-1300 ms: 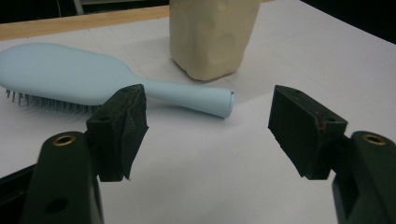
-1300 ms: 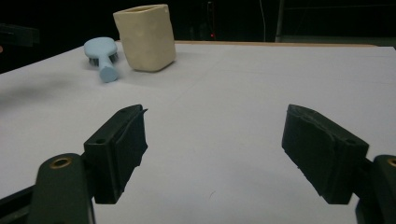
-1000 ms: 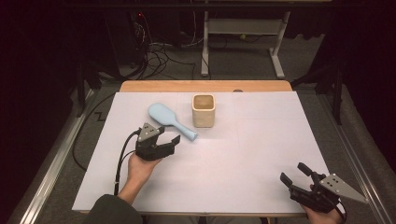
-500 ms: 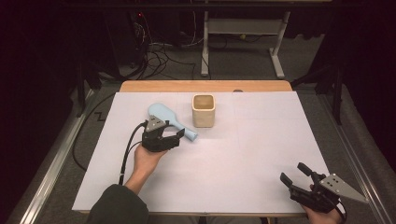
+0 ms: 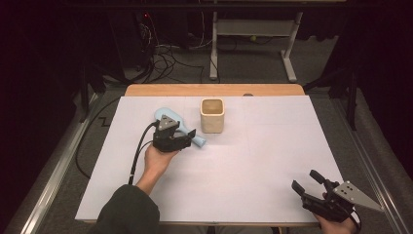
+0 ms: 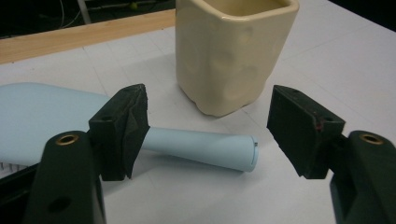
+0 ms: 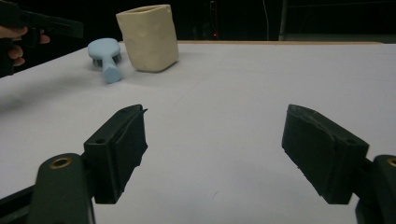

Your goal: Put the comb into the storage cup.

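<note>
A light blue brush (image 5: 198, 142) lies on the white table cover (image 5: 253, 156), left of a cream square cup (image 5: 213, 115). My left gripper (image 5: 189, 138) hovers low over the brush with its jaws open. In the left gripper view the two pads straddle the brush handle (image 6: 201, 147) without touching it, and the cup (image 6: 233, 51) stands just behind. My right gripper (image 5: 306, 180) rests open near the front right corner, holding nothing. The right gripper view shows the brush (image 7: 105, 53) and the cup (image 7: 148, 37) far off.
The table's wooden back edge (image 5: 214, 89) runs behind the cup. A metal stand (image 5: 214, 48) and loose cables (image 5: 165, 53) sit on the floor beyond the table. A black cable (image 5: 139, 151) trails from the left gripper along the forearm.
My left gripper has moved forward and right from the bare table until its jaws sit over the brush handle. The right gripper has stayed put.
</note>
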Demonstrator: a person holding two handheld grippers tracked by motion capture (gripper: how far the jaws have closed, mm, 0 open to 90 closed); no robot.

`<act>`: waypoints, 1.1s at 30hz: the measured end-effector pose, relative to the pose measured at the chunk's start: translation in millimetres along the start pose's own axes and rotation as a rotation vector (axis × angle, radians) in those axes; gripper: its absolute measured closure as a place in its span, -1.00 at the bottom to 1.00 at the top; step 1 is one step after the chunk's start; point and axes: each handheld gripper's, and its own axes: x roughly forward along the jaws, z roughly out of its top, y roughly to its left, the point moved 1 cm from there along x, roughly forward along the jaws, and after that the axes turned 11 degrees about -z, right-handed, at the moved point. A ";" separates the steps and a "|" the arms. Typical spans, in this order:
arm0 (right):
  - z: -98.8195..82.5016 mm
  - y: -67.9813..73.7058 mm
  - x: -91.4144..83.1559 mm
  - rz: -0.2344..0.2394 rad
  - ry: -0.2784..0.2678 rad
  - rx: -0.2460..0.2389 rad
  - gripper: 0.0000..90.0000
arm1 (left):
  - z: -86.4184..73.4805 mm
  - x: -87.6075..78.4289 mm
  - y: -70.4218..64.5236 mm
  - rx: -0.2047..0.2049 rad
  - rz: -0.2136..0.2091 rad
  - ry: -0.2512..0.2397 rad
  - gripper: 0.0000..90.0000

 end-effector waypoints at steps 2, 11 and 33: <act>-0.1 0.0 0.5 0.003 0.002 0.003 -0.50 | 3.2 2.0 0.7 0.004 0.002 0.006 -0.32; 0.1 0.0 0.5 0.006 0.003 0.006 -0.51 | 17.9 9.4 4.1 0.003 0.000 0.028 -0.31; 0.2 0.8 1.2 0.012 0.007 0.012 -0.50 | 31.1 12.4 26.7 -0.119 0.021 0.145 -0.12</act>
